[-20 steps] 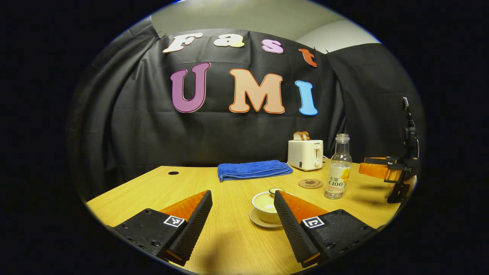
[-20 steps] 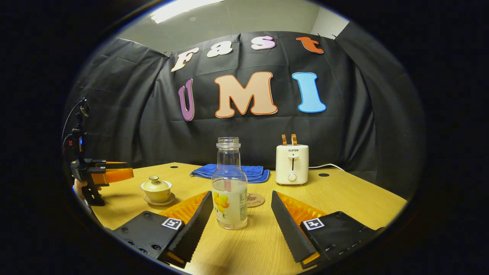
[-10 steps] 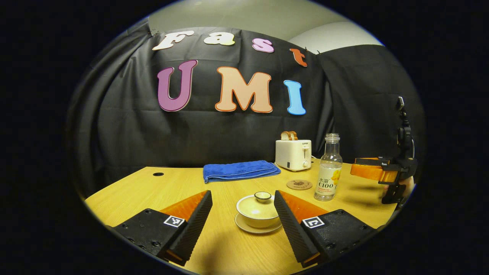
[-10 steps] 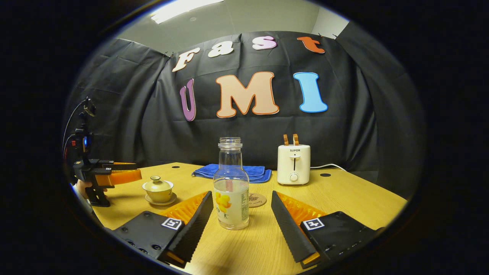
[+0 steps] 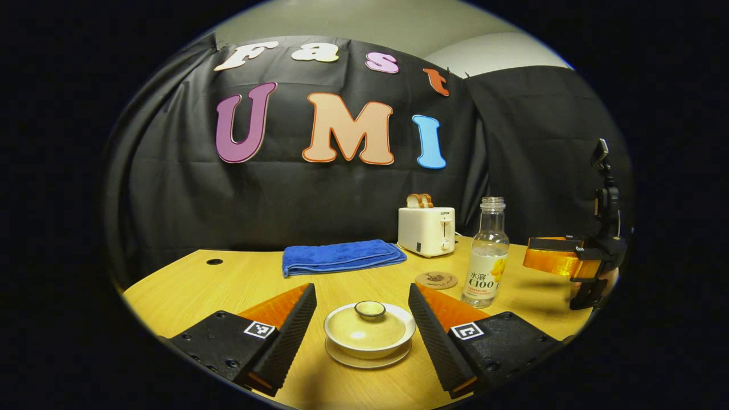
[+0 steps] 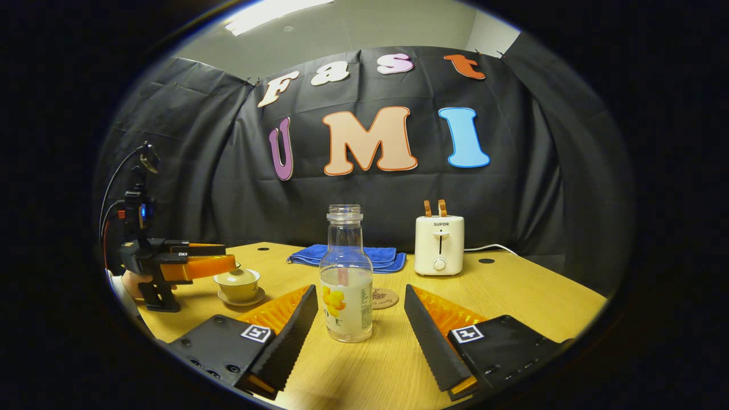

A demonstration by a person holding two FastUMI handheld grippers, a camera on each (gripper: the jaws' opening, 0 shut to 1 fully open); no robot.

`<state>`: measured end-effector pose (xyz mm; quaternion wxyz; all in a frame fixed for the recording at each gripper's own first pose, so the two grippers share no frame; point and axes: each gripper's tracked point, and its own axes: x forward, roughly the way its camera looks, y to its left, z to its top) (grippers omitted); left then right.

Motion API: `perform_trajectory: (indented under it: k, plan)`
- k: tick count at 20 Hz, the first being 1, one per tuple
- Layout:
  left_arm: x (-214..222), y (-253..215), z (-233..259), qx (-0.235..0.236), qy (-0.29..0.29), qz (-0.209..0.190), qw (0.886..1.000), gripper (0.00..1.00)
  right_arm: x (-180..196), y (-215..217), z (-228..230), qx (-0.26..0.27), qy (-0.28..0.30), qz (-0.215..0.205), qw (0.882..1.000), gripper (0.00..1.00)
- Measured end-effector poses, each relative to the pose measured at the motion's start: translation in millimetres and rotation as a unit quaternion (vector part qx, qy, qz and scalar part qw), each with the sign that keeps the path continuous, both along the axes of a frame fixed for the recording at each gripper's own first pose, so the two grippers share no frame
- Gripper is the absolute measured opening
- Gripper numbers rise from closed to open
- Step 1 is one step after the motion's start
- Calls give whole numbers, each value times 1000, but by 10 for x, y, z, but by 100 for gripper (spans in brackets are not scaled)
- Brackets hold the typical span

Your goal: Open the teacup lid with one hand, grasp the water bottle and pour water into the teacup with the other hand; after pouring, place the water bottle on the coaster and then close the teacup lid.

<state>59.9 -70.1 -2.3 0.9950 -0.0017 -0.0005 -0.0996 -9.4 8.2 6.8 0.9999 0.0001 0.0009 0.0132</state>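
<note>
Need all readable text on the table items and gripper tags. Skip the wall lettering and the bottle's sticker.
"SUPOR": on the front of the toaster, above its slot lever.
Coaster: dark printed design, too small to read.
Square tags at the bottom of both views: black-and-white code pattern, no words.
Nothing else legible.

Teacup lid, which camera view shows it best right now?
The left gripper view: the teacup lid sits close and centred between the open tongs, knob and rim plain. In the right gripper view the lid is small and far off, its knob partly behind the left gripper.
</note>
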Motion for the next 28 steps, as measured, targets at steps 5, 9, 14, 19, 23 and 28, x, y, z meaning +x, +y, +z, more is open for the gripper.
perform_trajectory:
  k: [5, 9, 14, 19, 23, 28]
  plan:
    - [150, -121, -19, 1, 7, -8, 1000, 94, 8, -3, -10, 0, 0, 0, 1000, 98]
    - [189, -117, -37, 2, 15, -3, 1000, 72, 3, 4, -8, 0, 0, 2, 1000, 98]
    - [236, -101, -107, 4, 33, 4, 999, 48, 11, 12, -9, 0, 0, 5, 1000, 94]
    - [261, -72, -157, 6, 53, 8, 999, 48, 9, 16, -9, 0, 0, 8, 1000, 98]
    - [261, -74, -152, 3, 51, 10, 999, 30, 12, 14, -15, 0, 0, 9, 1000, 94]
    - [247, -42, -132, 0, 44, 15, 999, 29, 23, 8, -14, 1, 0, 10, 1000, 98]
